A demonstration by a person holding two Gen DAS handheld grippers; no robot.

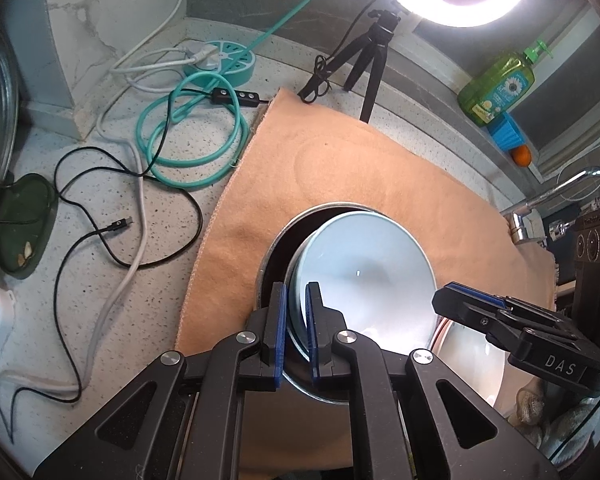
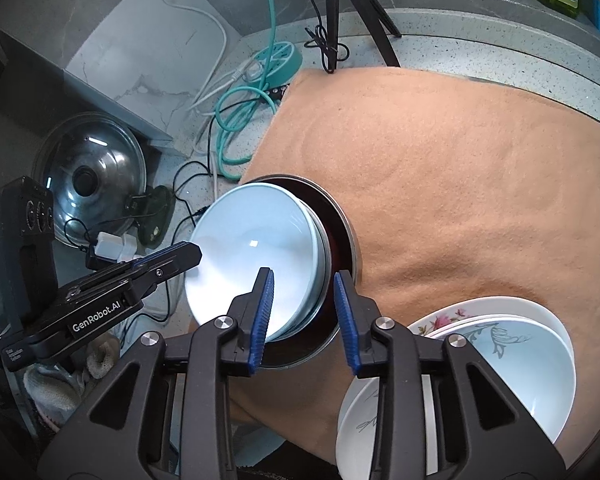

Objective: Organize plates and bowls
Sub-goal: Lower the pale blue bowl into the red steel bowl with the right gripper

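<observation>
We are nesting the pale blue bowl (image 1: 364, 272) into the metal bowl (image 2: 340, 216), left hand-held gripper (image 1: 297, 328) clamping its rim, right hand-held gripper (image 2: 304, 320) spread wide, lowering gently next.

A pale blue bowl (image 2: 256, 248) sits tilted inside a metal-rimmed dark dish (image 2: 336, 216) on the orange cloth. Just beside them lies a stack of white patterned plates and bowls (image 2: 500, 344).

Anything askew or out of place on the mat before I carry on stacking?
Yes: the pale blue bowl is tilted, not nested flat; it leans across the rim of the dark metal-rimmed dish beneath. The left tool is clamped on its edge; the right tool is open. Nothing looks spilled or broken.
</observation>
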